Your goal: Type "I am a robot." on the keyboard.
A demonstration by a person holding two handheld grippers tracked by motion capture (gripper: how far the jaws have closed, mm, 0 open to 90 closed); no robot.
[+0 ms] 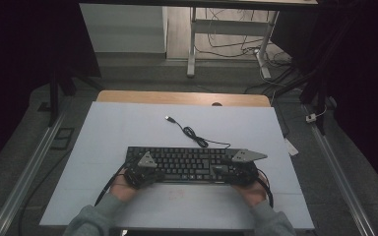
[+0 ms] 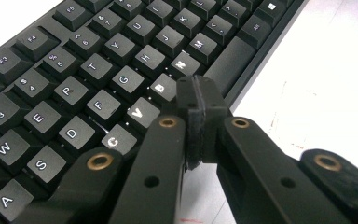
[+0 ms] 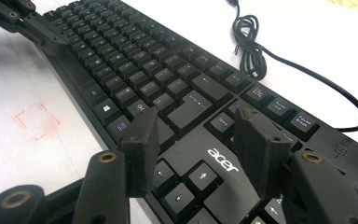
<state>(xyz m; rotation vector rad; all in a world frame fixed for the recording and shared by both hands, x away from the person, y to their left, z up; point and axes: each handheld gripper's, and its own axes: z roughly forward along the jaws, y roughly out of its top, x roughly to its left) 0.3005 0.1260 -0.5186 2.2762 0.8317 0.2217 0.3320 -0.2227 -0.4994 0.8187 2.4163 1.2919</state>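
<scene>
A black Acer keyboard (image 1: 187,162) lies across the near middle of the white mat (image 1: 128,128). Its cable (image 1: 197,137) curls away to a loose USB plug (image 1: 169,118). My left gripper (image 1: 161,175) hovers at the keyboard's left front. Its jaws are shut with nothing between them (image 2: 198,100), the tips sitting over the front edge by the B and N keys (image 2: 179,65) and the space bar (image 2: 228,58). My right gripper (image 1: 219,170) is at the keyboard's right end, open (image 3: 196,123) above the Acer logo (image 3: 223,159) and the arrow keys (image 3: 200,177).
Faint red square marks (image 3: 35,121) sit on the mat just in front of the keyboard. The mat covers a wooden table (image 1: 177,97). Beyond it are desk legs (image 1: 192,49) and floor cables. Metal rails (image 1: 29,167) run along both sides.
</scene>
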